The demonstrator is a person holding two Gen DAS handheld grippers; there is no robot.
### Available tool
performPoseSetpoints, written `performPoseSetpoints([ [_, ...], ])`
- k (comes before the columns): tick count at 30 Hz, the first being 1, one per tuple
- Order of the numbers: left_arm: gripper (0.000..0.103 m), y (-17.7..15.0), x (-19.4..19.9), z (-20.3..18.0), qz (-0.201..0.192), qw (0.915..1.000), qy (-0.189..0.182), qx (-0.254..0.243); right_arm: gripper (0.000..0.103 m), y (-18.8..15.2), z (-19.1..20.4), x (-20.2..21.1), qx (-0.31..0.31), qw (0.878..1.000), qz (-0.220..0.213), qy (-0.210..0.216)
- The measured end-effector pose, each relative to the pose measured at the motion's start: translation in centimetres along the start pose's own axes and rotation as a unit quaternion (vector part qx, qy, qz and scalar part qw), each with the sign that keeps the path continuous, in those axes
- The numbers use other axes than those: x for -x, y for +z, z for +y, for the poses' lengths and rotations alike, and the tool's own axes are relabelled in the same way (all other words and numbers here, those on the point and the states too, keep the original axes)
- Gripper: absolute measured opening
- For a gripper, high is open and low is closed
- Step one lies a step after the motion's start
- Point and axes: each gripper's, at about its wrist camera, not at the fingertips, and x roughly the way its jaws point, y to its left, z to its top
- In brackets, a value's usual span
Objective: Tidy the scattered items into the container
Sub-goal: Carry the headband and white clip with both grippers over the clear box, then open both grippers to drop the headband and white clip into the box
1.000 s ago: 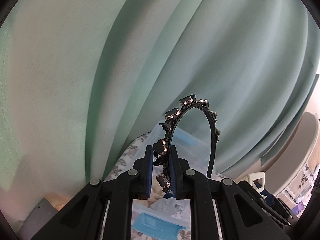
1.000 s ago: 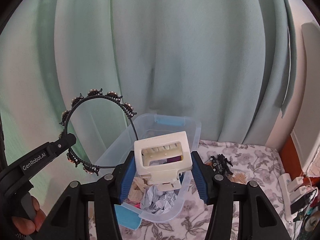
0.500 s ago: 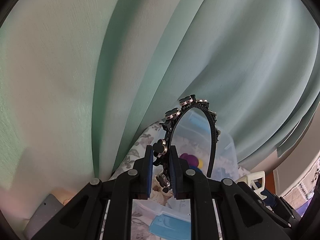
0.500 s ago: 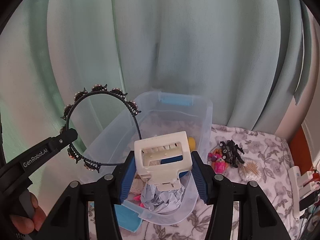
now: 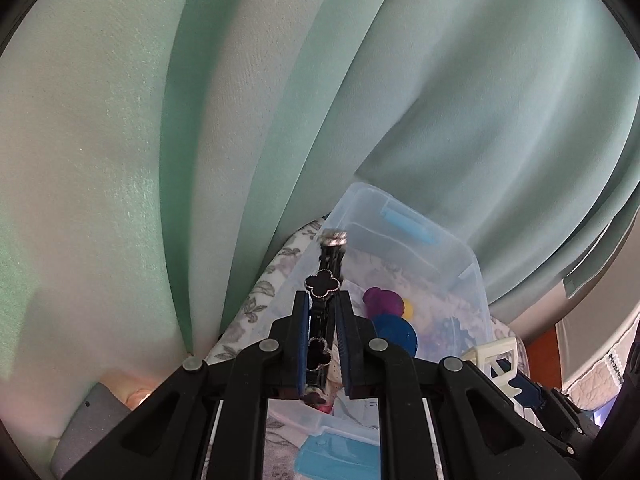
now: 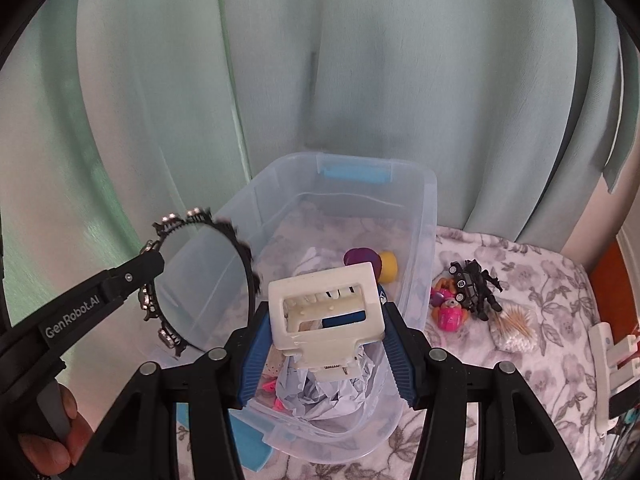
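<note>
A black headband [image 5: 331,258] with clover ornaments sits edge-on between the pads of my left gripper [image 5: 322,298], whose jaws are closing on it. In the right wrist view the headband [image 6: 245,254] hangs over the left rim of the clear plastic bin [image 6: 430,216], with the left gripper [image 6: 150,268] at its left side. My right gripper [image 6: 325,316] is shut on a cream hair claw clip [image 6: 332,336], held above the bin's near end. The bin [image 5: 360,194] holds crumpled paper [image 6: 320,392] and purple, yellow and blue items.
On the floral cloth right of the bin lie a black toy [image 6: 476,280], a pink toy [image 6: 450,316] and a bundle of cotton swabs [image 6: 514,328]. A teal curtain [image 6: 360,80] hangs close behind. A blue lid [image 6: 248,440] pokes out under the bin. A hand [image 6: 48,444] shows at bottom left.
Both grippers have come down toward the bin, which now shows larger. The headband has swung edge-on in the left wrist view and sunk to the bin's left rim.
</note>
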Motion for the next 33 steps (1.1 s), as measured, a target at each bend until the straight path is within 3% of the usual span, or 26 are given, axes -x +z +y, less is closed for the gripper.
performPoseSetpoints([
  [5,0.013,1.6,2.9,0.5,0.005,1.0000,-0.002,-0.001,0.057,0.0,-0.1,-0.5,0.000,1.000,0.007,-0.001],
  [13,0.014,1.9,4.1,0.3,0.010,0.9999,-0.004,-0.009,0.058,-0.1,-0.1,-0.1,-0.004,1.000,0.002,-0.003],
  [21,0.039,2.6,5.0,0.5,0.010,0.9996,-0.011,-0.022,0.058,0.0,-0.7,1.3,-0.014,1.000,-0.010,-0.007],
  [23,0.049,2.6,5.3,0.1,0.009,0.9995,-0.014,-0.027,0.059,0.0,-0.9,1.8,-0.017,1.000,-0.013,-0.008],
  [26,0.057,2.5,5.9,-0.5,0.008,0.9992,-0.019,-0.034,0.069,0.0,-1.4,2.6,-0.023,1.000,-0.020,-0.007],
  [33,0.068,2.3,7.8,-2.1,-0.001,0.9983,-0.025,-0.053,0.073,-0.2,-3.2,5.1,-0.042,0.998,-0.042,-0.005],
])
